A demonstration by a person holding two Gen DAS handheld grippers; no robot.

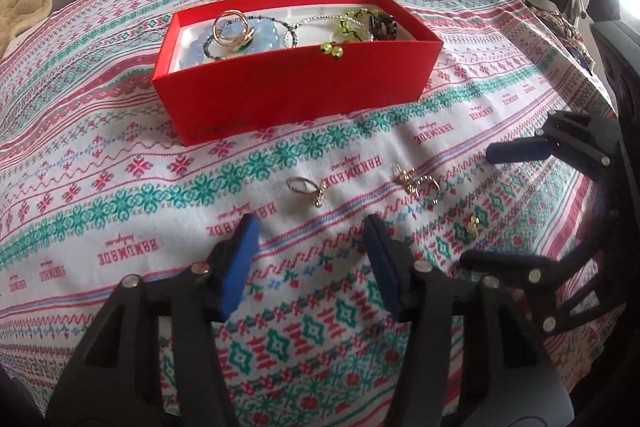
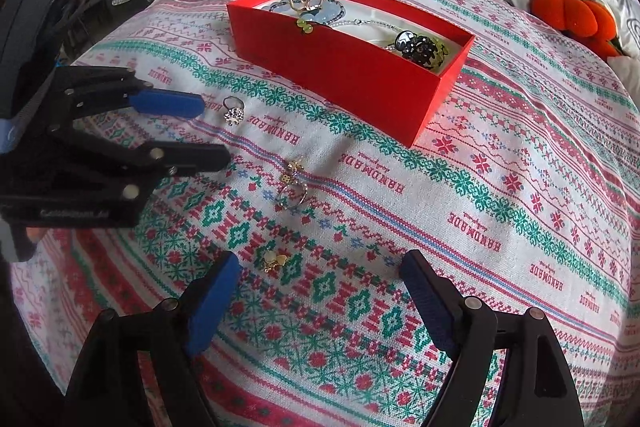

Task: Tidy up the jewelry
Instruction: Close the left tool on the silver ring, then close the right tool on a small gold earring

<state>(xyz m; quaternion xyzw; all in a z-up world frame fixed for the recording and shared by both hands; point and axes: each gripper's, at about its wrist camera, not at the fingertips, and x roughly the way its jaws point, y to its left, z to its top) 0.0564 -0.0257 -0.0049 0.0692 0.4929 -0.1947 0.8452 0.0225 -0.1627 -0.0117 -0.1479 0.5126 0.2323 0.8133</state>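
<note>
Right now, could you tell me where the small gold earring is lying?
In the right wrist view the gold earring lies on the tablecloth just ahead of the open right gripper, nearer than the two rings.

Both grippers open, held low and near each other

The left gripper point(image 1: 312, 223) has its two blue-padded fingers point(image 1: 240, 259) spread apart and holds nothing. The right gripper point(image 2: 320, 263) is also spread wide and empty; from the left wrist view it comes in from the right side, fingers pointing left.
</note>
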